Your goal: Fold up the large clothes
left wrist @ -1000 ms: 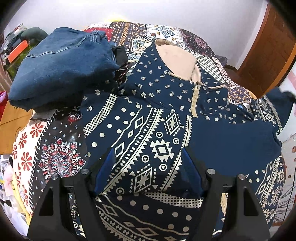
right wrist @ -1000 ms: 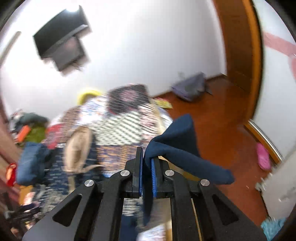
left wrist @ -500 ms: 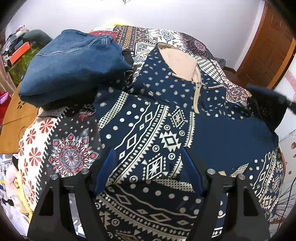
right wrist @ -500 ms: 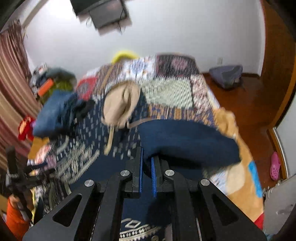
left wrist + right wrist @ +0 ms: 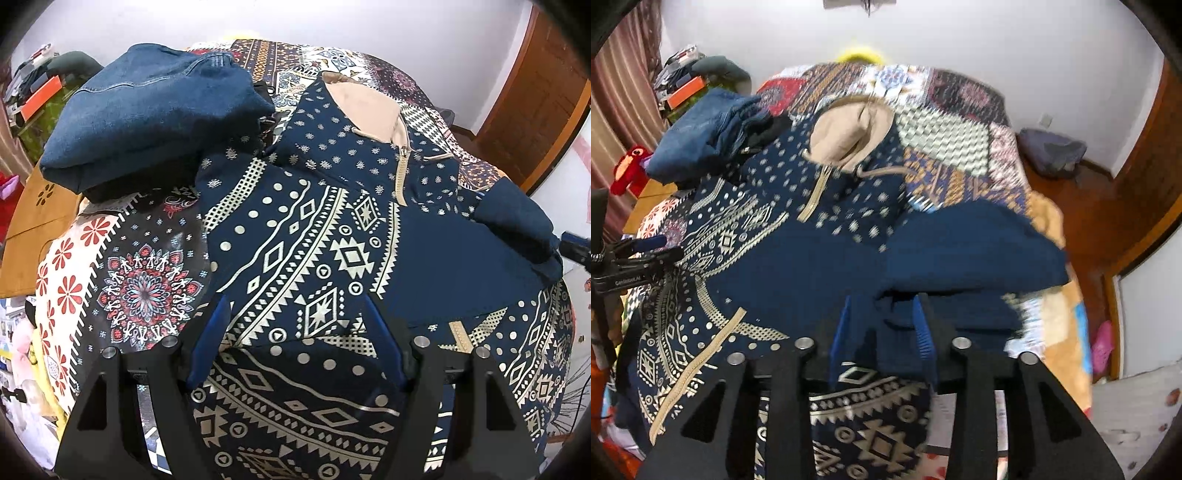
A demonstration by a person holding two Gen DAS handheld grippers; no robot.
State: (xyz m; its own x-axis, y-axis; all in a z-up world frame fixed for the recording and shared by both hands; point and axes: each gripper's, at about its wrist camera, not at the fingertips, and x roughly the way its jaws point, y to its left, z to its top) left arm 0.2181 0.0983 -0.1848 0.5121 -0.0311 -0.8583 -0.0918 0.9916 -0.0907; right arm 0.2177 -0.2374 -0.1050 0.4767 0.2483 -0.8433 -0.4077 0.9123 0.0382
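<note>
hoodie: navy fleece hoodie with cream geometric print [image 5: 314, 236] lying flat mid-bed, on patchwork bedspread [image 5: 122, 273]
sleeve: plain navy sleeve [image 5: 967, 251] lying folded across hoodie
left gripper [image 5: 295, 339]: hovering over hoodie, jaws gaping wide, gripping nothing
right gripper [image 5: 882, 325]: jaws just opening, sleeve cloth lying loose between
jeans: folded blue denim jeans [image 5: 147, 110] sitting beside hoodie's hood

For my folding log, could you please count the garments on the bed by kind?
Patterned navy hoodie: 1
Folded blue jeans: 1
Black garment under the jeans, kind unclear: 1
Total: 3

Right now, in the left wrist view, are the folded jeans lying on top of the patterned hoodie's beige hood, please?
No, the folded jeans lie to the left of the patterned hoodie, and its beige hood is uncovered.
</note>
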